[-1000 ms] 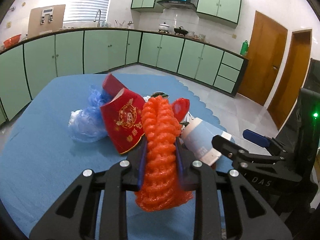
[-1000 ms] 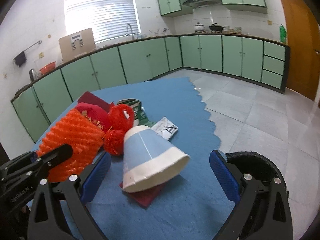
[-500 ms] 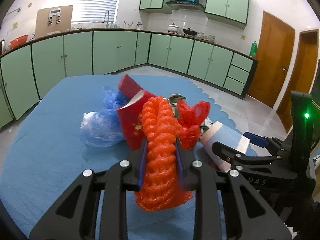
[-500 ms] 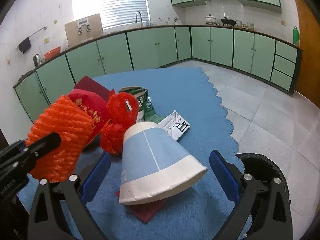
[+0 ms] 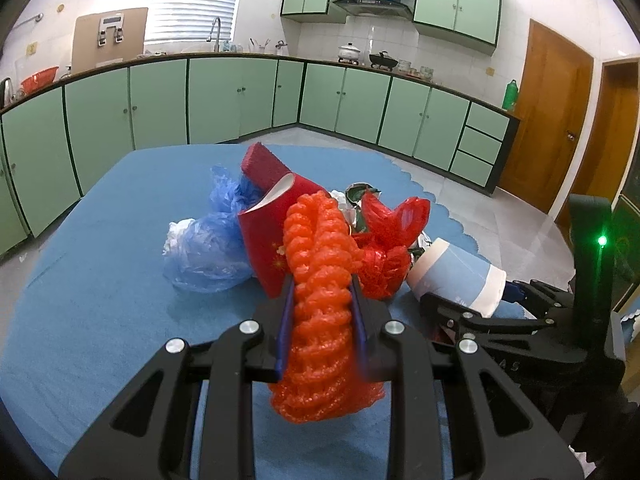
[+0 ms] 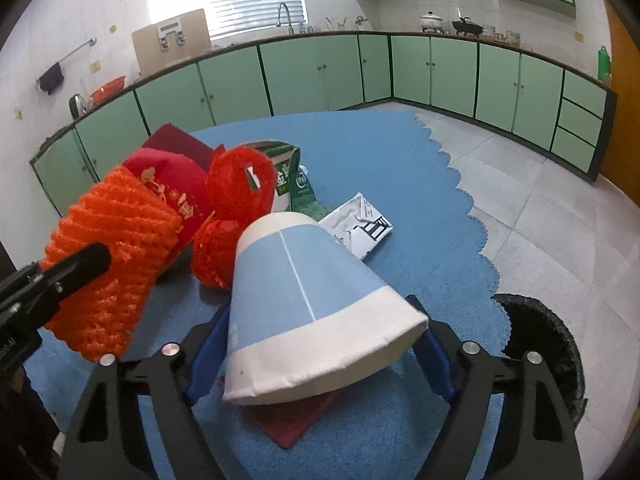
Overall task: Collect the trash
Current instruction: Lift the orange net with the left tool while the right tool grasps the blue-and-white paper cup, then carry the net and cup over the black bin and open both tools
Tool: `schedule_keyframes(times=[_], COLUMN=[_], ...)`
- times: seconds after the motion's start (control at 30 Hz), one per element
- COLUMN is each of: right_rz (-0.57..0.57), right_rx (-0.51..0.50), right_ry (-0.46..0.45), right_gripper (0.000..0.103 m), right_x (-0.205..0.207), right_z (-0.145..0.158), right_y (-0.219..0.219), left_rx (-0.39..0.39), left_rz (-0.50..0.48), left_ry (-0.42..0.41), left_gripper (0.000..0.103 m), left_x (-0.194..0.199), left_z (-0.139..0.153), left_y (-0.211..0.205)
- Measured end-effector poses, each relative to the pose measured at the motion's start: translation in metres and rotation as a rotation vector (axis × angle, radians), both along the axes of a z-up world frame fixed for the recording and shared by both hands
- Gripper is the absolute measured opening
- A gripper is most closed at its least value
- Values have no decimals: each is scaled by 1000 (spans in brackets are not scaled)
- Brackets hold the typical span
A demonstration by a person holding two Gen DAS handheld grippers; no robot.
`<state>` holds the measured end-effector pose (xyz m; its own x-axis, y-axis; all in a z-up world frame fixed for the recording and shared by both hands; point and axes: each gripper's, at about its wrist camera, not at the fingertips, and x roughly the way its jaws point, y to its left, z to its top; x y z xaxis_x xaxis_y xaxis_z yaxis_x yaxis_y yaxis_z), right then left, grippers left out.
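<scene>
My left gripper (image 5: 322,284) is shut on an orange foam net (image 5: 320,320), which it holds above the blue tablecloth (image 5: 100,288). The same net (image 6: 116,248) shows at the left of the right wrist view. A blue and white paper cup (image 6: 304,280) lies on its side, its wide mouth towards me. My right gripper (image 6: 318,316) straddles that mouth and its jaws are closing, the blue pads (image 6: 436,356) touching both sides of the rim. In the left wrist view the cup (image 5: 456,276) lies at the right.
A heap of trash lies behind: a red mesh bag (image 6: 236,196), a red paper box (image 6: 176,188), a blue plastic bag (image 5: 208,248), a green carton (image 6: 288,168) and a white wrapper (image 6: 360,224). A black bin (image 6: 540,344) stands beyond the table's right edge.
My right gripper came forward and down over the cup, and its jaws narrowed from wide apart to the cup's rim. The left gripper kept its hold on the net, nearly still.
</scene>
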<state>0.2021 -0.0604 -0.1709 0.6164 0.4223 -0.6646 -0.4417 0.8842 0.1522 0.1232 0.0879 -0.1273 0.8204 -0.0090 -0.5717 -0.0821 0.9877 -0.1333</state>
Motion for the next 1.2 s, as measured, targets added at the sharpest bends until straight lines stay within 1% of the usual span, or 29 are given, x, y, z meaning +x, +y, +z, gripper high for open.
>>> schedule_keyframes(times=[0.13, 0.33, 0.53, 0.7, 0.87, 1.03, 1.2], right_rz=[-14, -34, -76, -131, -196, -269, -350], right_rx=[36, 94, 118, 123, 120, 111, 111], right_ry=[-18, -51, -105, -141, -165, -177, -164], right_gripper=[75, 75, 75, 75, 75, 76, 76], right_x=[-2, -9, -18, -25, -30, -32, -27], right_z=[10, 34, 60, 77, 86, 89, 84], right_y=[-9, -24, -47, -75, -103, -135, -169], left_rx=[-1, 0, -9, -20, -21, -28, -43], left_rz=[-5, -25, -75, -138, -207, -282, -356], left_ry=[-7, -37, -76, -105, -128, -125, -106], left_gripper=[24, 24, 24, 24, 24, 24, 24], left_x=[0, -5, -5, 1, 9, 21, 37], left_z=[2, 9, 24, 37, 43, 41, 33], left_y=[0, 0, -10, -31, -58, -91, -126])
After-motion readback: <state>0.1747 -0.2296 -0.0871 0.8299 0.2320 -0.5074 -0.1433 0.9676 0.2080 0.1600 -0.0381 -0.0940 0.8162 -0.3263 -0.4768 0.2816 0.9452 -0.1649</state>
